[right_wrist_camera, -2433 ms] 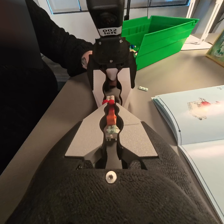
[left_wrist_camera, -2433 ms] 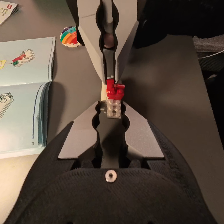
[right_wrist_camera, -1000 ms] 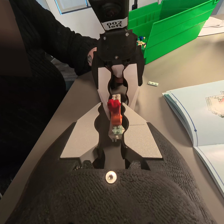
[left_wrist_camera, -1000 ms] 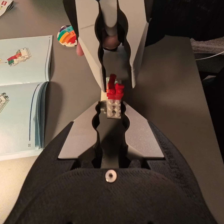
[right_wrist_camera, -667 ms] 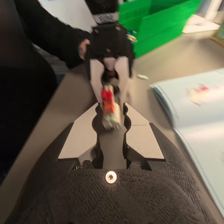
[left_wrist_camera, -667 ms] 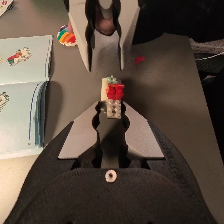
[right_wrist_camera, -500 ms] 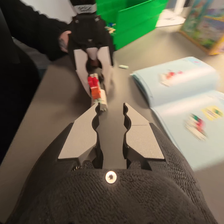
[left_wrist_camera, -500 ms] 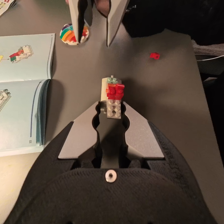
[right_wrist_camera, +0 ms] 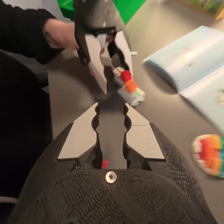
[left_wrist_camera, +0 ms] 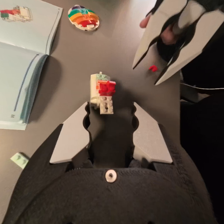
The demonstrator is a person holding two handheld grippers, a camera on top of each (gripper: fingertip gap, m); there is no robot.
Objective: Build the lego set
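Note:
The small lego build (left_wrist_camera: 103, 92), white with red, orange and mint parts, lies on the grey table just past my left gripper's tips. My left gripper (left_wrist_camera: 110, 104) is open, and its left fingertip is close beside the build. A small red piece (left_wrist_camera: 153, 68) lies on the table to the right. My right gripper (left_wrist_camera: 144, 76) hovers open over it, with the piece between its tips. In the blurred right wrist view, my right gripper (right_wrist_camera: 111, 105) is open and empty, and the red piece (right_wrist_camera: 105, 163) shows low between its fingers. The left gripper (right_wrist_camera: 116, 82) and the build (right_wrist_camera: 130, 87) lie ahead.
An open light-blue instruction booklet (left_wrist_camera: 18, 60) lies at the left. A round rainbow lego build (left_wrist_camera: 83, 18) lies beyond it and also shows in the right wrist view (right_wrist_camera: 209, 155). A mint brick (left_wrist_camera: 20, 160) lies near left. A green bin (right_wrist_camera: 127, 10) stands at the back.
The right gripper opened, the small red piece fell to the table, and the gripper swung off after it. The left gripper opened and let go of the build.

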